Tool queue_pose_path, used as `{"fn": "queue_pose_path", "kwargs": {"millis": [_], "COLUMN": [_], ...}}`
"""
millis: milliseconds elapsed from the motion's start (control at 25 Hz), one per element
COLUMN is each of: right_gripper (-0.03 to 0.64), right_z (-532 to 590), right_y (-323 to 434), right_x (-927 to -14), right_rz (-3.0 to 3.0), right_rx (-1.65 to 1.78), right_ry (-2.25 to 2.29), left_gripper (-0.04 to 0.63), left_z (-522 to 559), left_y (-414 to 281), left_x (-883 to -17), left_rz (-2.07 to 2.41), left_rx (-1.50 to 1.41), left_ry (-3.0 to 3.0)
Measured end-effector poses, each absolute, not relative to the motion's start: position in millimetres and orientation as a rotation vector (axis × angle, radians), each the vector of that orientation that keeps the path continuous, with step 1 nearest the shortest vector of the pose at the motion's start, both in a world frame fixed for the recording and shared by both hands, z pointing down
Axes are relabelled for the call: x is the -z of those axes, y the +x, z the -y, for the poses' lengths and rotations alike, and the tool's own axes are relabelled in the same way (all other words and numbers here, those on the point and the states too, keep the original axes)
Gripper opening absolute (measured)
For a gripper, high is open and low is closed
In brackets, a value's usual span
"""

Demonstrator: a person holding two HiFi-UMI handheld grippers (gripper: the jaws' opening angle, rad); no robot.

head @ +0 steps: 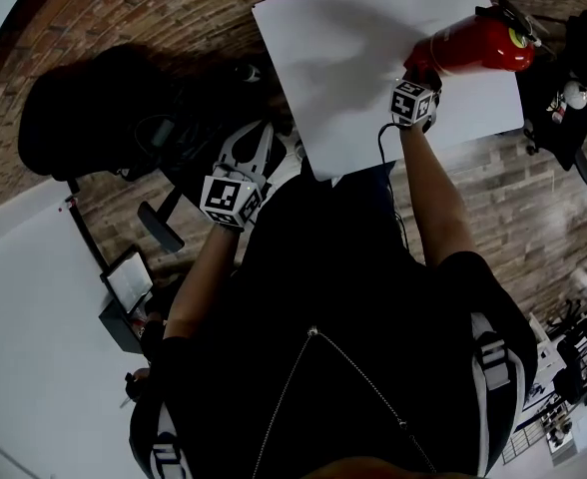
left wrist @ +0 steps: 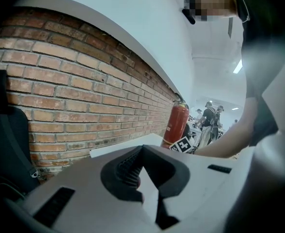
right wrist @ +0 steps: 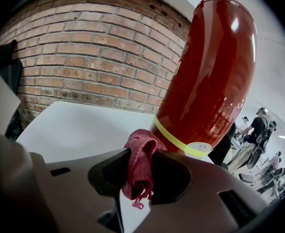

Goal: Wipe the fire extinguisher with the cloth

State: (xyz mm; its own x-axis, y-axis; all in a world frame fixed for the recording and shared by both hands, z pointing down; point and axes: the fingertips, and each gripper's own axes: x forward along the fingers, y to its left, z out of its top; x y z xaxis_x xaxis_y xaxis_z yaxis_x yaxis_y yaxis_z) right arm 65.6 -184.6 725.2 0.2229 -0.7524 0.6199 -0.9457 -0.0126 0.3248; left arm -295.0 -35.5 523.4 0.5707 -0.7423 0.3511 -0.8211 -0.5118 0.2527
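A red fire extinguisher with a yellow band stands at the far right of a white table. My right gripper is against its lower body. In the right gripper view the right gripper is shut on a bunched dark-red cloth, which touches the extinguisher just under the band. My left gripper hangs off the table's near-left corner, close to my body. In its own view the left gripper is shut with nothing between the jaws, and the extinguisher shows far off.
A black office chair stands left of the table on the brick-patterned floor. Another white table lies at the lower left. Black equipment crowds the right edge. A brick wall runs behind the table. People stand in the background.
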Motion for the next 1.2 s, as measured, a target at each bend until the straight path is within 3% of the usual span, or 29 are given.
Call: {"fn": "queue_pose_path", "kwargs": {"millis": [1200], "right_gripper": [0.109], "right_z": [174.1], "right_y": [75.0], "right_x": [-814.5], "right_rz": [1.532], "right_rx": [-0.447], "right_ry": [1.581], "left_gripper": [0.017], "left_z": [12.8], "left_y": [-310.1], "left_x": [-528.6], "left_rz": [1.298], "left_rx": [-0.326], "left_ry": [2.384]}}
